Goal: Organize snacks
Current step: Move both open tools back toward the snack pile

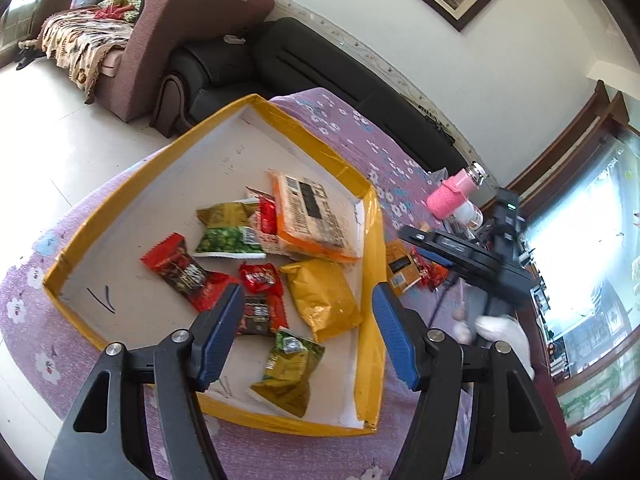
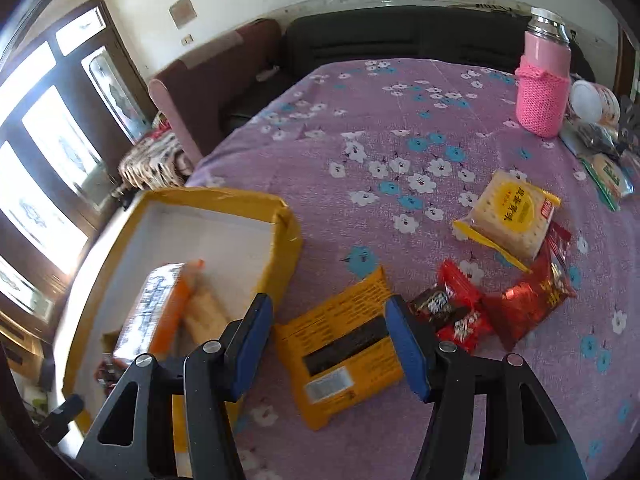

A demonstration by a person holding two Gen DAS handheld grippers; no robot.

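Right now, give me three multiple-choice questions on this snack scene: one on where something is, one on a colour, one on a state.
1. Where does the yellow packet between the right hand-held gripper fingers lie?
A. In the box
B. On the purple cloth beside the box
C. On the sofa

2. What colour is the knitted sleeve on the bottle?
A. Pink
B. Green
C. White

3. How is the left hand-held gripper?
A. Shut on a red packet
B. Open and empty above the box
C. Shut on the box rim

Answers:
1 B: the right wrist view shows it on the flowered tablecloth, outside the yellow-edged box.
2 A: the sleeve is bright pink.
3 B: its blue fingers stand wide apart, gripping nothing, with snacks such as the green pea packet in the box below.
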